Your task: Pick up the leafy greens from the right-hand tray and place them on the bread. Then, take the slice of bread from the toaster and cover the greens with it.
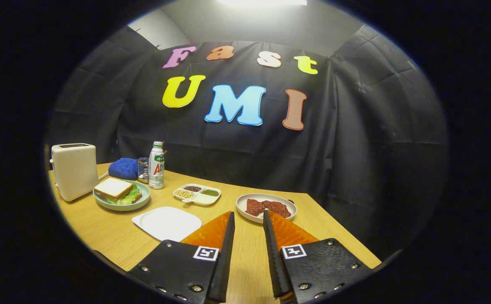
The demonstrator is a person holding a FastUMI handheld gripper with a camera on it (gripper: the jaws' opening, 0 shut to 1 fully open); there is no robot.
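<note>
Wooden table (245, 249), claw (248, 226) parted, empty, sandwich (117, 190) well beyond, left

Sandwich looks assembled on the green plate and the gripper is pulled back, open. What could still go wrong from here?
1. The top slice of bread sits tilted over the greens and may slide off the green plate.
2. That plate sits close beside the toaster; a correcting reach could bump it.
3. The open gripper hangs just short of the plate of meat and the white tray; moving forward low could clip either.
</note>
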